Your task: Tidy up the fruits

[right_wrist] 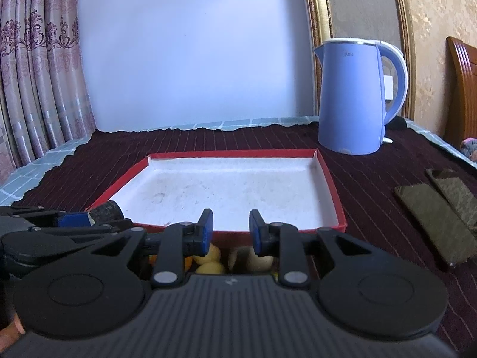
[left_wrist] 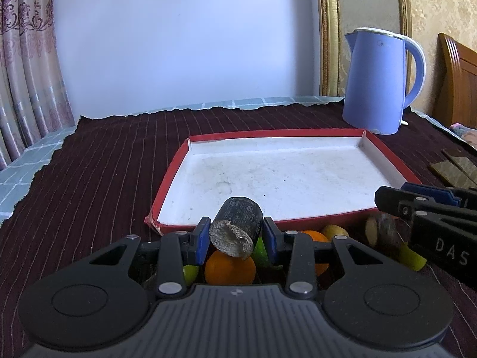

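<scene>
My left gripper (left_wrist: 235,235) is shut on a short dark cylinder with a pale, rough cut end (left_wrist: 238,223). It holds the piece just in front of the near rim of a red-edged white tray (left_wrist: 298,176), above an orange (left_wrist: 229,268) and a green fruit (left_wrist: 261,249). More fruit lies to the right: a second orange (left_wrist: 313,235), a yellow piece (left_wrist: 334,231) and a cut brown piece (left_wrist: 381,229). My right gripper (right_wrist: 231,232) hovers at the tray's near rim (right_wrist: 238,234) over yellow fruits (right_wrist: 210,261). Its pads stand a narrow gap apart with nothing between them.
A blue kettle (left_wrist: 375,80) stands behind the tray's far right corner on the dark striped cloth (left_wrist: 104,164). Two flat dark slabs (right_wrist: 432,220) lie to the right of the tray. A curtain (right_wrist: 35,89) hangs at the left and a wooden chair back (right_wrist: 465,95) stands at the right.
</scene>
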`<state>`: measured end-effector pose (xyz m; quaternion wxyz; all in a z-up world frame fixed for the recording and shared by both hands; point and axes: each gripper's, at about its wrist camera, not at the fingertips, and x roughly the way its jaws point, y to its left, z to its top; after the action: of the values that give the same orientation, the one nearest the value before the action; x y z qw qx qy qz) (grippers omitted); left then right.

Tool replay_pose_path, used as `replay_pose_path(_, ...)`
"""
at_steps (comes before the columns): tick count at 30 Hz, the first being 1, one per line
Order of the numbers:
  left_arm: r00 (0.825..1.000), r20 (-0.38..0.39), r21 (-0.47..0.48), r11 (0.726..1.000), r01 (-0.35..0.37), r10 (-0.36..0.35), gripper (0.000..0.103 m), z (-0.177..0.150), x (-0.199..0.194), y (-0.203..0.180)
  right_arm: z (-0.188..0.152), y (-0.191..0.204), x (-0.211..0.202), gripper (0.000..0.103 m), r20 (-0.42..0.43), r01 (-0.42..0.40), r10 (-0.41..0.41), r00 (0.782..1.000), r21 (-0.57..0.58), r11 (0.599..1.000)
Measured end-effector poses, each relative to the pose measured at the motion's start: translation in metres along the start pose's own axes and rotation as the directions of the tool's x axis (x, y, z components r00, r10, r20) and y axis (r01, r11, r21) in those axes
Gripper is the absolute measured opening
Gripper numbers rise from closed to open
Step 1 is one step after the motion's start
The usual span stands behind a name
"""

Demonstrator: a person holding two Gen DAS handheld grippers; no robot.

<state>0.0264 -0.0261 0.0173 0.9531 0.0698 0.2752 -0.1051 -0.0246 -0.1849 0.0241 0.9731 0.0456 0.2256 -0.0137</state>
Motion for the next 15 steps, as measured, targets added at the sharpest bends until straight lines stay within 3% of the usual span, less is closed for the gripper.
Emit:
replay_pose_path(4,1.0,-0.013,-0.004,1.0,-0.004,0.004,0.036,-0.003,0.004,0.003,-0.002,-0.004,0.0,0.026,-0.013,0.01,-0.01,1.0,0.009,1.0)
replay_pose_path(12,1.0,-0.008,-0.007,1.0,-0.014,0.014,0.036,-0.003,0.003,0.01,-0.046,-0.009,-0.016,0.052,-0.072,0.005,-0.009,0.997,-0.06,0.998)
replay_pose_path(15,1.0,0.001,-0.002,1.0,-0.019,0.019,0.036,-0.004,0.001,0.01,-0.055,-0.016,-0.014,0.051,-0.099,0.021,-0.027,0.995,-0.068,0.997)
